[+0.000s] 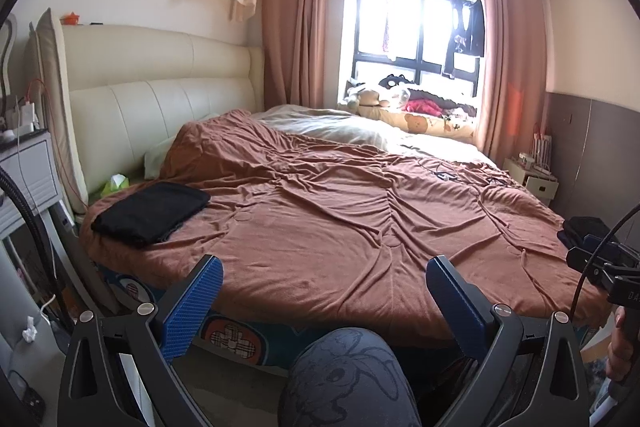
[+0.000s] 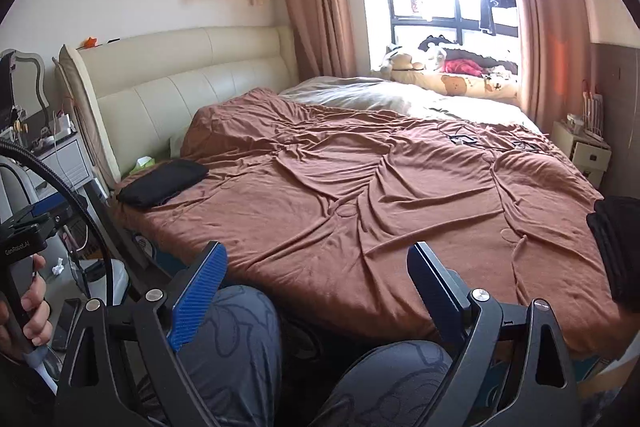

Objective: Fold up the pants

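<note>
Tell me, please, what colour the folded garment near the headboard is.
Black; the folded garment shows best in the left wrist view, lying on the brown cover.

- Brown quilt (image 2: 360, 195): rumpled, covering most of the bed.
- Cream padded headboard (image 1: 160, 83): along the bed's left edge.
- Green tissue box (image 1: 115, 183): at the bed's near-left corner, beside the headboard.
- Pink curtains (image 2: 316, 7): flanking a bright window (image 1: 416, 19).
- Plush toys (image 1: 370, 95): on the sill beyond the bed's far edge.
- White nightstand (image 2: 582, 151): near the bed's far-right corner.

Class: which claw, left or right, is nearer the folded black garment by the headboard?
Left. The left claw sits closer to the folded black garment, which lies ahead to its left; the right claw is farther along the bed edge.
</note>
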`<state>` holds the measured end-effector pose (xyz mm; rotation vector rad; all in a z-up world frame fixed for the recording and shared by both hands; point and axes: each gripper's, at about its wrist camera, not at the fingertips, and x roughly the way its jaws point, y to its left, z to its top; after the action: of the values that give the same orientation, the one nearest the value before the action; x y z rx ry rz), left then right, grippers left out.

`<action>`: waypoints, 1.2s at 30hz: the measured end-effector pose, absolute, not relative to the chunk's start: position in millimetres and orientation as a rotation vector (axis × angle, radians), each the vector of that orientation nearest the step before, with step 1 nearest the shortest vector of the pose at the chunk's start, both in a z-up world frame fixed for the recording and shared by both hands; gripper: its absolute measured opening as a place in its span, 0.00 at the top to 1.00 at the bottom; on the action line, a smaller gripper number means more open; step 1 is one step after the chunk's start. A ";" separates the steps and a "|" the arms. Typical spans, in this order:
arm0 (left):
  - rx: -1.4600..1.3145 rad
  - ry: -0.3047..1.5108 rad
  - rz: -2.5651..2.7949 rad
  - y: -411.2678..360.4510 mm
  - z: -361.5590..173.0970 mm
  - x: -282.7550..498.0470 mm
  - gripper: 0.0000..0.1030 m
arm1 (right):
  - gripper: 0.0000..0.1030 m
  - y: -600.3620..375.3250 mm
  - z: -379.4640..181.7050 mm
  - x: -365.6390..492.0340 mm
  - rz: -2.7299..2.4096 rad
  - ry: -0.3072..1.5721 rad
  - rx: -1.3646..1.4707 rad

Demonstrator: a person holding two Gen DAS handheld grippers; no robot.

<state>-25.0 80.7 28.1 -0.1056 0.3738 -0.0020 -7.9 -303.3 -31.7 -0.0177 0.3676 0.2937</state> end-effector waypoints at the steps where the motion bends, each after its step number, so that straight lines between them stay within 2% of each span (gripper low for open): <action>1: -0.101 0.367 0.001 79.2 26.6 -26.6 0.01 | 0.11 -302.1 -34.0 -8.0 0.288 0.367 -0.022; 36: -0.116 0.384 0.037 82.1 -7.0 -34.1 0.01 | 0.11 -297.8 -62.7 -1.0 0.268 0.395 -0.009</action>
<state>-34.1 82.1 -7.0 -0.1163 0.3837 0.0368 -1.0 -297.8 -62.7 -0.0087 0.3946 0.2684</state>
